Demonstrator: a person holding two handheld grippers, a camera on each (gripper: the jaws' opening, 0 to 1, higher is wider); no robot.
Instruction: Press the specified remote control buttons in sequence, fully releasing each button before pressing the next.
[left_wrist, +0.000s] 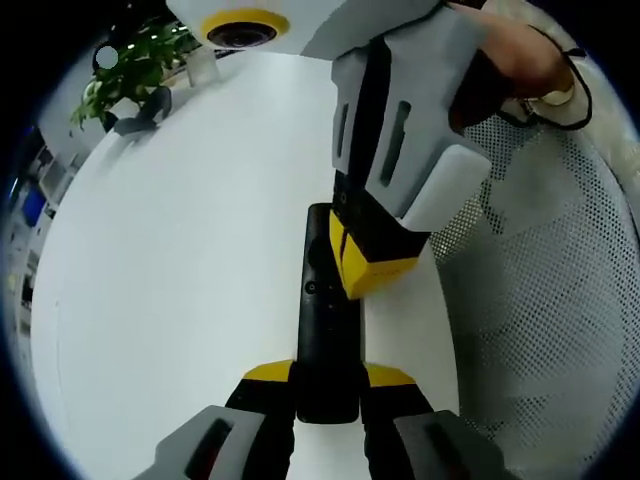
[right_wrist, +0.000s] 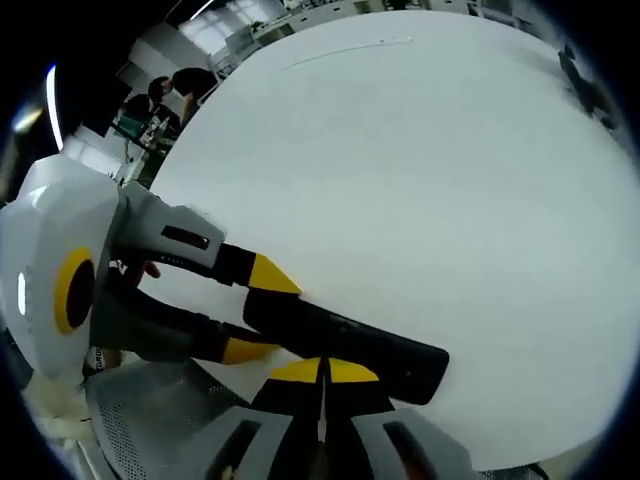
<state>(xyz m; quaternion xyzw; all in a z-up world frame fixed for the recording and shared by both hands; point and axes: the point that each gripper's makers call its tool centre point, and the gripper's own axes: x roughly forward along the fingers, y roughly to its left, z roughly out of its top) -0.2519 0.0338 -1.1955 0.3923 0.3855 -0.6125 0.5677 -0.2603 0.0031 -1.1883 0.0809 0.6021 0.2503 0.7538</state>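
Note:
A long black remote (left_wrist: 325, 340) lies on the white table (left_wrist: 180, 260) near its edge. My left gripper (left_wrist: 328, 375) is shut on the remote's near end, one yellow-tipped finger on each side. From the upper right my right gripper (left_wrist: 358, 262) reaches down, its yellow tips together and touching the remote's top face at its right edge. In the right gripper view the remote (right_wrist: 345, 340) runs across just in front of my shut right gripper (right_wrist: 325, 372). There the left gripper (right_wrist: 258, 312) clamps the remote's left end. The buttons are too dark to make out.
A white mesh chair (left_wrist: 540, 300) stands right against the table's edge. A potted plant (left_wrist: 130, 70) and a small dark object (left_wrist: 135, 125) sit at the far corner. A hand (left_wrist: 520, 50) holds the right gripper. Wide bare tabletop (right_wrist: 420, 160) stretches beyond the remote.

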